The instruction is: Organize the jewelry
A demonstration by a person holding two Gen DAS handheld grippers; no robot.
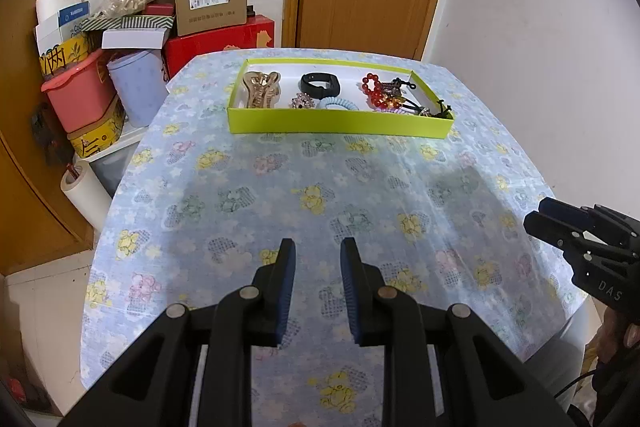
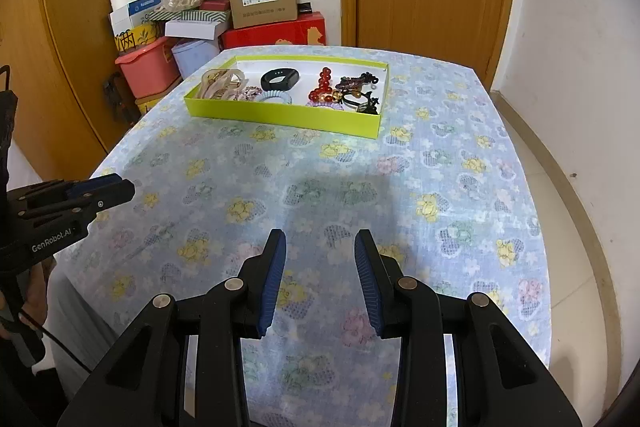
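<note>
Two sets of tongs hung over the counter, both released, nothing between their fingers: the left tongs with a narrower gap, the right tongs a little wider. One shallow green tray sat at the far end of the flowered cloth, well apart from both. Inside it lay one tan hair claw at the left, one black wristband, one pale blue coil hair tie, one sparkly clip and one red bead bracelet. At the right end dark hair ties lay tangled; I could not count them.
</note>
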